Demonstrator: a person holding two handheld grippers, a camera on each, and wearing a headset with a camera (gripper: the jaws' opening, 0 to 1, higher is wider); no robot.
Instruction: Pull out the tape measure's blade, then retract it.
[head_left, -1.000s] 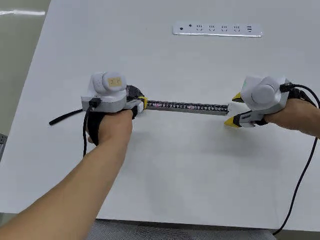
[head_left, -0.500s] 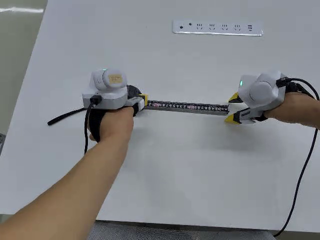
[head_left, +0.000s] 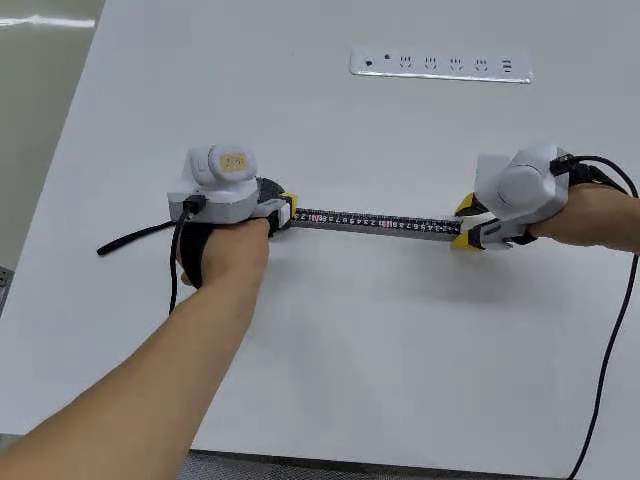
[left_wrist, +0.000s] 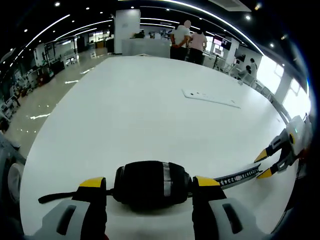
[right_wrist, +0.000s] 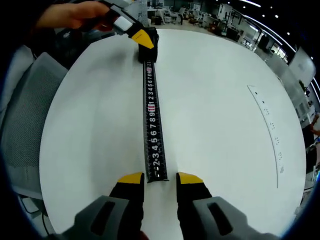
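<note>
Since a moment ago, the right gripper (head_left: 464, 223) has brought its jaws closer around the tip of the blade (right_wrist: 152, 120), but they are a bit apart, not pinching it. The left gripper (head_left: 283, 212) squeezes the tape measure (left_wrist: 152, 183), which sits on the white surface (head_left: 380, 330). With no tight hold on the tip, I think the blade could slip free and snap back fast.

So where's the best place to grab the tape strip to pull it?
The free end of the strip, coming from the right along its length. It lies flat and straight on the table, and the left gripper clamps the case at the other end.
</note>
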